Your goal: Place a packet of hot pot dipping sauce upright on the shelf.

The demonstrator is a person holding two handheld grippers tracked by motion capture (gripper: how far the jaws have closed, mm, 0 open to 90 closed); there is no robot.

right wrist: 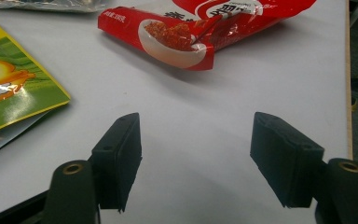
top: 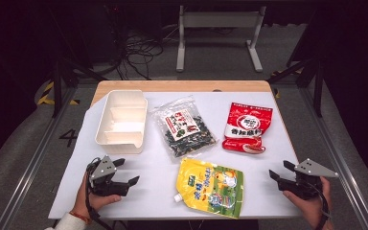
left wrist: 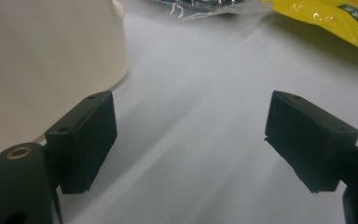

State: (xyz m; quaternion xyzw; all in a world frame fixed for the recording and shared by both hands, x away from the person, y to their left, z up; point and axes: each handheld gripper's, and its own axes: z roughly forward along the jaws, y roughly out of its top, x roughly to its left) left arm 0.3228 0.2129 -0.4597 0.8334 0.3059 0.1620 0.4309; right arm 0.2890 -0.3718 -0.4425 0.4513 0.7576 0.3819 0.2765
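Both tongs are held wide and empty. The bin (top: 120,122) stands just beyond the left tongs (top: 126,171), the red bag (top: 247,127) ahead of the right tongs (top: 283,171). Slippery foil may be pinched badly and dropped.

Table (top: 139,167): tray (top: 121,120), three pouches (top: 211,187).

The high view looked forward and down over the white-covered table (top: 148,172); both gripper views sat low and close, each sharing the glossy yellow spouted pouch (top: 211,186).
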